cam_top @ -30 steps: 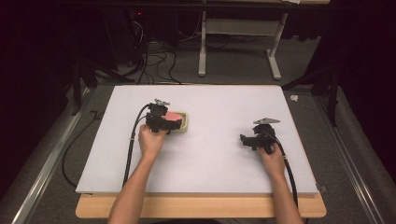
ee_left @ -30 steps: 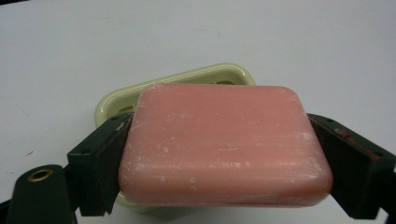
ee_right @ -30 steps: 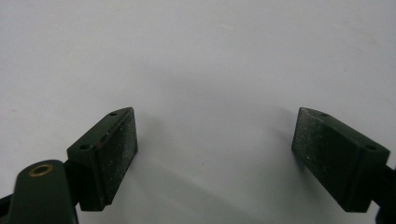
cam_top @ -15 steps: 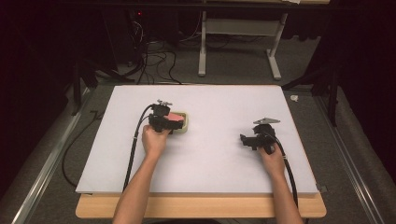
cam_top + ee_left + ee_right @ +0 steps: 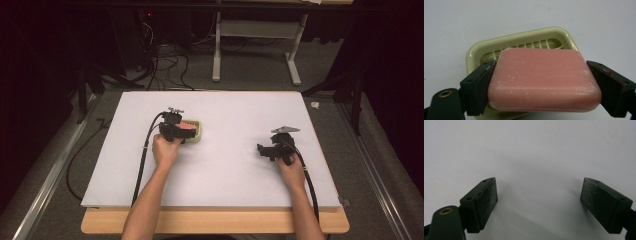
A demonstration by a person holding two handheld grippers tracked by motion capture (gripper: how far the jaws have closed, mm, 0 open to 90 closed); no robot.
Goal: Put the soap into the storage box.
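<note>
The pink soap bar (image 5: 544, 80) is clamped between the jaws of the left tool (image 5: 544, 85), over the pale green soap dish (image 5: 484, 50) on the table (image 5: 230, 170). Against the earlier pictures little is changed: the grip is kept. The right tool (image 5: 539, 202) is held apart, empty.

The pink soap (image 5: 544, 80) hides most of the soap dish (image 5: 524, 40), toward 6 o'clock. Whether the soap rests in the dish cannot be told. The picture's bottom edge cuts off both fingers (image 5: 477, 87).
</note>
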